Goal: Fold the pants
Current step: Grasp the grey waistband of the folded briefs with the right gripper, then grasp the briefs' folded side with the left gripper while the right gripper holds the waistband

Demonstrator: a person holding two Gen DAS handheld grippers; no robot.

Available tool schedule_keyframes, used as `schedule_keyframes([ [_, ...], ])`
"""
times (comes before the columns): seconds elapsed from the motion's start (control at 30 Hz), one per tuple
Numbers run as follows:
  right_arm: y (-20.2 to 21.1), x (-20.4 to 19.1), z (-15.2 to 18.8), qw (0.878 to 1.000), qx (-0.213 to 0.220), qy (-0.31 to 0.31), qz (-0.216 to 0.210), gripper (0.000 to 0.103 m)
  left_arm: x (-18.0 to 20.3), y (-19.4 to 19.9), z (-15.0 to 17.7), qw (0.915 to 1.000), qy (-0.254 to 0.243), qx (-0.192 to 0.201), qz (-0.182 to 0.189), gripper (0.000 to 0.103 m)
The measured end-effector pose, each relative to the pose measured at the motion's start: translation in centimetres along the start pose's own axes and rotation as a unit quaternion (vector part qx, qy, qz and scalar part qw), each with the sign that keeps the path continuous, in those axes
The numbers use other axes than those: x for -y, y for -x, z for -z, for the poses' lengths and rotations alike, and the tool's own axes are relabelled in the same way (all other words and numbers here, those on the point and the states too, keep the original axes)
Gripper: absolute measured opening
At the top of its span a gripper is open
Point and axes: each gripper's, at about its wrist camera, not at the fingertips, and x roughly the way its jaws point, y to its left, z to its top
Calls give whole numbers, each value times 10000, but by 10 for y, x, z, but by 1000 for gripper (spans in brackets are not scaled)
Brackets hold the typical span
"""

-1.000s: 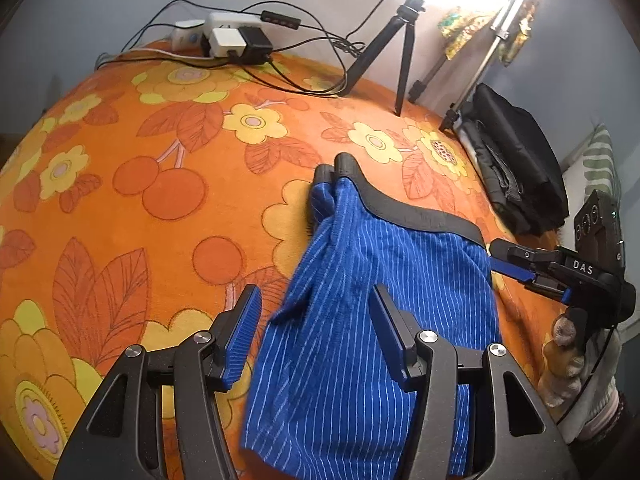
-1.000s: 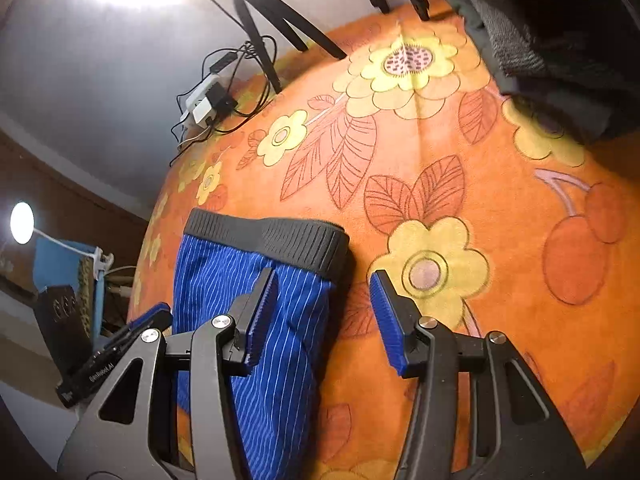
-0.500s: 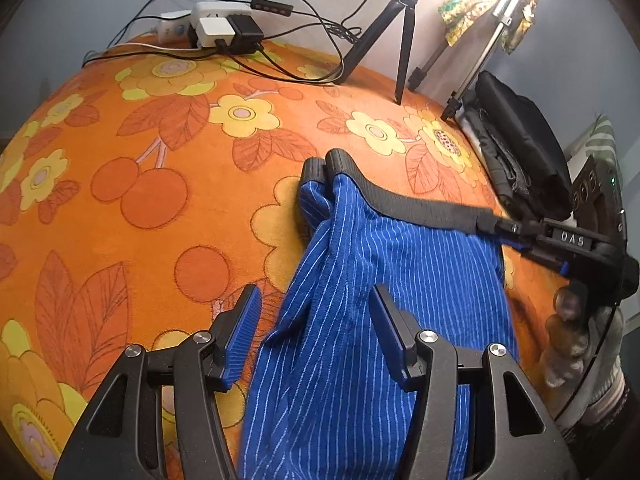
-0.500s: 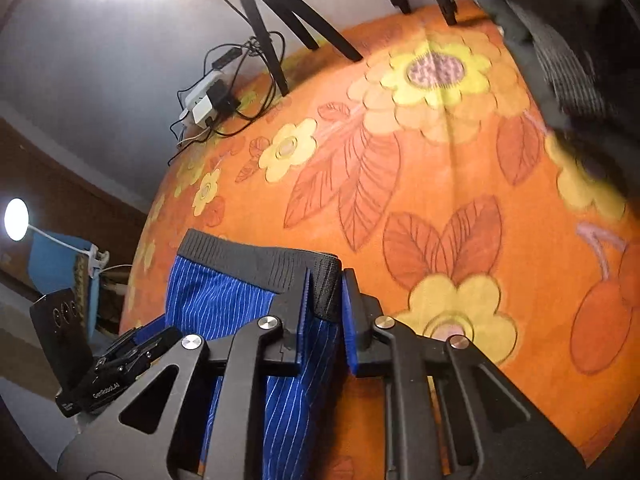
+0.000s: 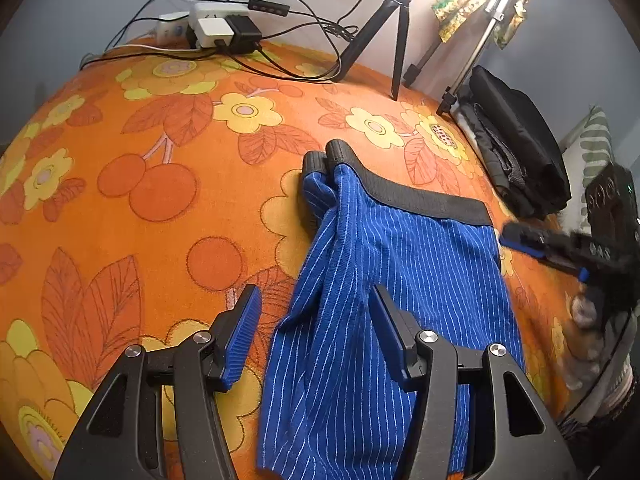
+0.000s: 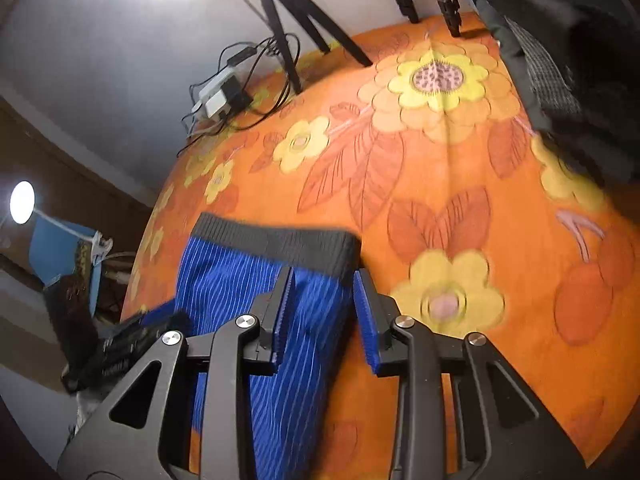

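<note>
Blue pinstriped pants (image 5: 392, 280) with a black waistband (image 5: 404, 192) lie folded lengthwise on the orange flowered cloth (image 5: 160, 208). My left gripper (image 5: 316, 324) is open, hovering over the pants' left edge, where the fabric is bunched. My right gripper (image 6: 322, 300) is open with a narrow gap, just behind the waistband's right corner (image 6: 344, 252); the pants also show in the right wrist view (image 6: 240, 280). The right gripper also appears blurred at the right of the left wrist view (image 5: 560, 244).
A power strip with chargers and cables (image 5: 220, 30) lies at the cloth's far edge. A black tripod (image 5: 384, 32) and a light stand (image 5: 476, 52) stand behind. A pile of dark clothes (image 5: 516, 148) lies at the far right. A lamp (image 6: 22, 202) glows at left.
My right gripper was shut on the waistband corner half a second ago; it has opened, let the corner go and drawn back. The left gripper stays open over the pants.
</note>
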Motion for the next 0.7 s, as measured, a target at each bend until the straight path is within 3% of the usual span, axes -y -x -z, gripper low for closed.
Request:
schedule_keyframes([
  [0.27, 6, 1, 41, 9989, -392, 57, -255, 32, 11, -5, 0, 9994, -345, 25, 14, 53],
  [0.37, 4, 1, 48, 9985, -447, 126, -272, 32, 13, -5, 2, 9987, -498, 42, -93, 48],
  [0.47, -2, 4, 50, 9983, -457, 51, -357, 32, 11, -5, 1, 9986, -502, 38, -162, 31],
  [0.5, -2, 4, 49, 9982, -454, 41, -389, 32, 10, -5, 1, 9987, -489, 20, -130, 21],
  [0.7, -7, -7, 52, 9972, -499, 268, -488, 32, 18, -6, 4, 9975, -686, 5, -182, 8],
])
